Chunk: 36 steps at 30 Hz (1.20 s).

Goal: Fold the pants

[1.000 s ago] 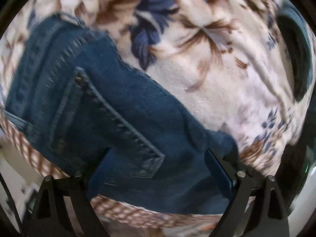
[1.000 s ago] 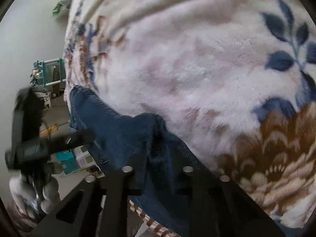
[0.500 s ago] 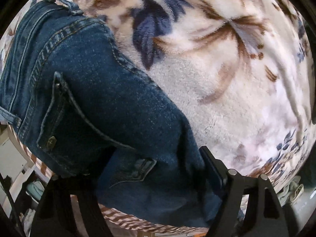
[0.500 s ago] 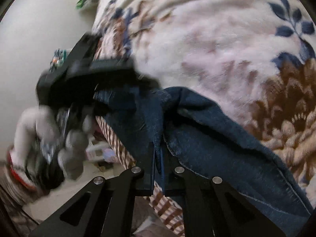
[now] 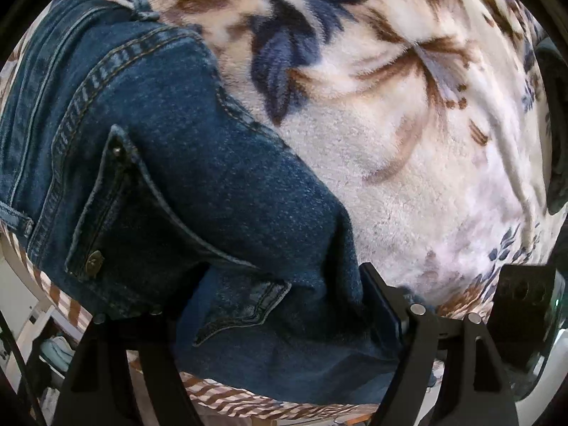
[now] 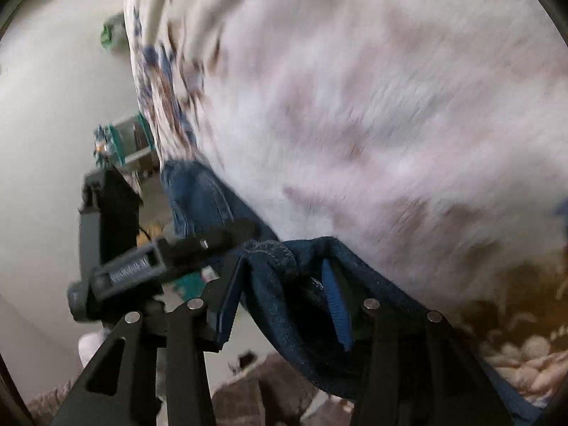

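Dark blue jeans (image 5: pixel 177 177) lie on a fluffy floral blanket (image 5: pixel 390 142), back pocket up, at the bed's edge. My left gripper (image 5: pixel 262 294) points steeply down and straddles a thick bunch of the denim. Its right pad (image 5: pixel 380 301) presses the cloth; denim covers the other finger. In the right wrist view the jeans (image 6: pixel 198 198) run along the blanket (image 6: pixel 355 106). My right gripper (image 6: pixel 280 266) has its jaws opening, with a loose denim fold between the blue pads (image 6: pixel 333 305). The left gripper's black body (image 6: pixel 117 248) shows blurred to its left.
A brown-and-white striped sheet (image 5: pixel 227 397) marks the bed's near edge, with floor and shelving (image 5: pixel 21 319) below. A dark object (image 5: pixel 553 135) sits at the blanket's far right. Beyond the bed are a pale wall (image 6: pixel 53 106) and a teal rack (image 6: pixel 120 142).
The right jaws, pinched on the denim edge half a second ago, have parted and the fold sags between them. The left jaws narrowed onto the bunched denim since a second ago.
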Available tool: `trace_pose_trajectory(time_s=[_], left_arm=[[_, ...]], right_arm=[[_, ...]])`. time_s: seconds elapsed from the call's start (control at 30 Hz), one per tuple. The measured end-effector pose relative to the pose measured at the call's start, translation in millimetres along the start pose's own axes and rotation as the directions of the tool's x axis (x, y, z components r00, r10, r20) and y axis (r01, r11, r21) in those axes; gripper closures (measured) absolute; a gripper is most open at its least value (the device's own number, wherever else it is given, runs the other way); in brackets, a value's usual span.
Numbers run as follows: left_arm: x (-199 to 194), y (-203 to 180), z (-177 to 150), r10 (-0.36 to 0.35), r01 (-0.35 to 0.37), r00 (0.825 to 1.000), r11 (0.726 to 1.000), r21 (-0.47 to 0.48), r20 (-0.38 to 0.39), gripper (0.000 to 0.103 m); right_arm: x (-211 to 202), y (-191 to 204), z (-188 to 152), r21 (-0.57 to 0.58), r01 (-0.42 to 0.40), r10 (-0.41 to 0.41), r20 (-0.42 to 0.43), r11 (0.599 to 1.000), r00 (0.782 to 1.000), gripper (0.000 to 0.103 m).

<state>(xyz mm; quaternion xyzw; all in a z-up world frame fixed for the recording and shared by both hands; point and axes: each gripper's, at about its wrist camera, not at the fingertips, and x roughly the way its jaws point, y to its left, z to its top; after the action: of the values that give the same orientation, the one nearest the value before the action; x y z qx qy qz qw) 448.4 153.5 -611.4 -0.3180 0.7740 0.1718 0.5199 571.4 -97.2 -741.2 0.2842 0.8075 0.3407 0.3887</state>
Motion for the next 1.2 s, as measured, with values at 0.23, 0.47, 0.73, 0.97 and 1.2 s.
trace_pose_trajectory(time_s=[0.23,0.47,0.73,0.97,1.2], left_arm=[[0.6,22.7,8.2,-0.043,0.043,0.999,0.999,0.006,-0.012,0.024],[2.1,34.1,7.9,-0.053,0.053,0.999,0.998,0.015,-0.012,0.024],[-32.2,46.1,-8.3,-0.061,0.057,0.996,0.996,0.064,0.064,0.026],[-31.0,86.4,-13.6,0.109,-0.139,0.978,0.977,0.162,0.180,0.026],[-28.1,93.8,-5.5,0.106,-0.133,0.979,0.979,0.153,0.174,0.026]], right_arm=[[-18.2,11.5,-32.8,-0.089,0.009,-0.011,-0.022,0.996,1.000,0.055],[-9.4,27.6,-52.3,-0.163,0.094,-0.105,-0.055,0.982,0.993,0.055],[34.2,-8.1,1.5,0.069,-0.149,0.150,-0.001,0.986,0.989,0.053],[1.0,-12.0,-6.1,0.106,-0.190,0.168,0.189,0.976,0.967,0.087],[6.5,-19.5,-4.7,0.168,-0.233,0.204,0.171,0.958,0.964,0.076]])
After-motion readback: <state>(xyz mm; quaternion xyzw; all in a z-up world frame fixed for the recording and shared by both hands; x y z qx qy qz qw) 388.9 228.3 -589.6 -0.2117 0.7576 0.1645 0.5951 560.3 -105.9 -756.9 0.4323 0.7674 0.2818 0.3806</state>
